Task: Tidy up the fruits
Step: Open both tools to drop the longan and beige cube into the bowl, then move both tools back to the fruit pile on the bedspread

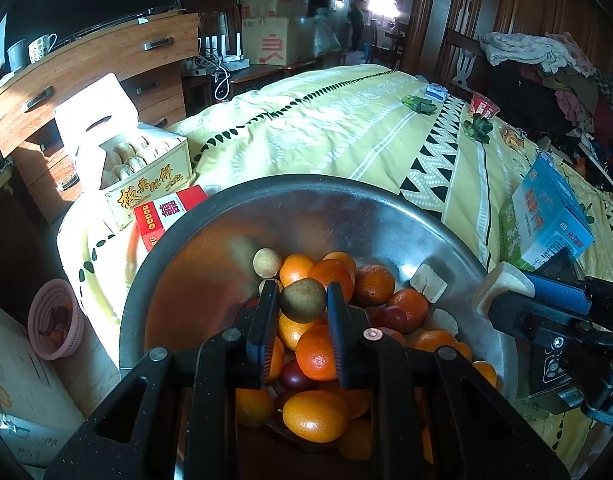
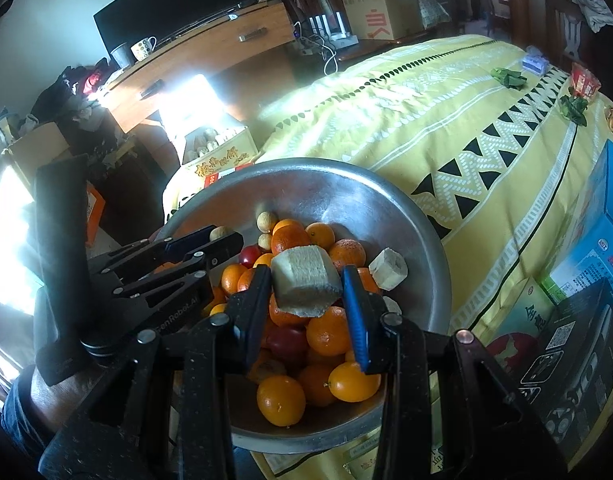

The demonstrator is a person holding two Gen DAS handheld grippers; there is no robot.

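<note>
A steel bowl [image 1: 306, 200] on the yellow bedspread holds several oranges [image 1: 316, 354], dark red fruits [image 1: 296, 376], small tan round fruits [image 1: 267, 263] and pale cut chunks [image 1: 428, 282]. My left gripper [image 1: 302, 300] is shut on a small brown-green round fruit [image 1: 303, 300] above the pile. My right gripper [image 2: 308, 286] is shut on a pale sponge-like chunk [image 2: 306, 286] above the bowl [image 2: 386, 208]. The right gripper shows at the right of the left wrist view [image 1: 506, 292], and the left gripper shows at the left of the right wrist view [image 2: 220, 240].
A pastry box [image 1: 146, 176] and a red packet [image 1: 166, 216] lie left of the bowl. A blue carton [image 1: 550, 216] lies to the right. A pink basket [image 1: 54, 320] sits on the floor at left. Wooden drawers [image 1: 86, 76] stand behind.
</note>
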